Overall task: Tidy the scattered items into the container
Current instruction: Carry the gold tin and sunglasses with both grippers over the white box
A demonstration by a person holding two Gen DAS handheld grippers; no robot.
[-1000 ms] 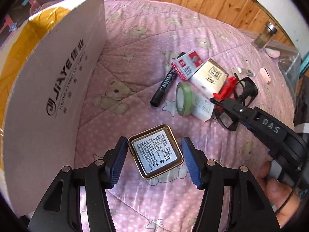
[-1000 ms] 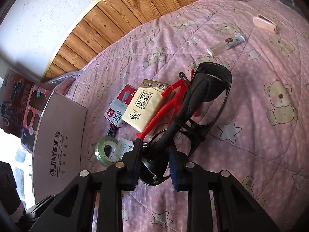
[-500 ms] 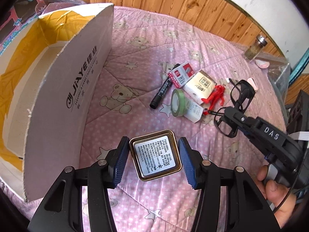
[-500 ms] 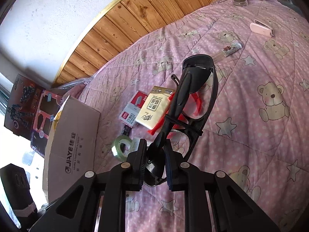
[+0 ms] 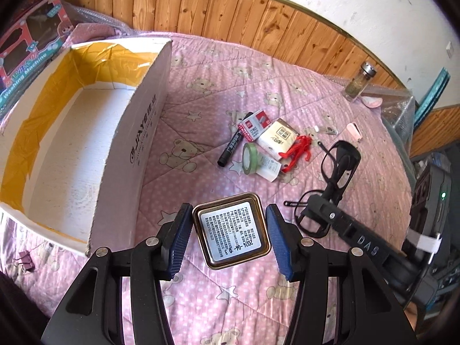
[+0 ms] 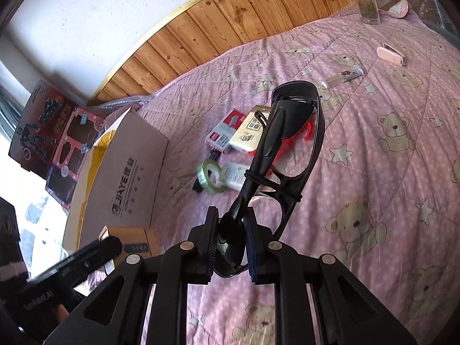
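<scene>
In the left wrist view, the left gripper (image 5: 229, 235) is clamped on a square gold tin (image 5: 231, 234), one blue pad against each side, its printed label facing the camera, and the tin hangs above the pink bed cover (image 5: 316, 302). The open cardboard box (image 5: 86, 143) stands to the left of the tin, its inside lined with yellow tape and holding nothing that shows. Beyond the tin, to the right of the box, lies a small heap: a black marker (image 5: 233, 147), a red and white packet (image 5: 254, 124), a pack of tissues (image 5: 277, 138), a green roll of tape (image 5: 247, 158) and a red plastic toy (image 5: 299, 151). Farther right, the right gripper (image 5: 312, 210) holds a pair of black glasses (image 5: 336, 172) above the cover. A glass jar (image 5: 358, 84) stands at the far edge of the bed, well apart from the box, and a pink clip (image 5: 25, 261) lies just in front of the box's near corner. In the right wrist view, the right gripper (image 6: 230, 245) is clamped on the end of one arm of the glasses (image 6: 290, 132), which stick out away from the camera over the bed. The box (image 6: 126, 178) stands to the left of the glasses, with the tape (image 6: 209, 176), packet (image 6: 227, 130) and tissues (image 6: 249, 135) between them. At the lower left, the left gripper (image 6: 110, 243) shows only as a dark finger, in front of the box.
</scene>
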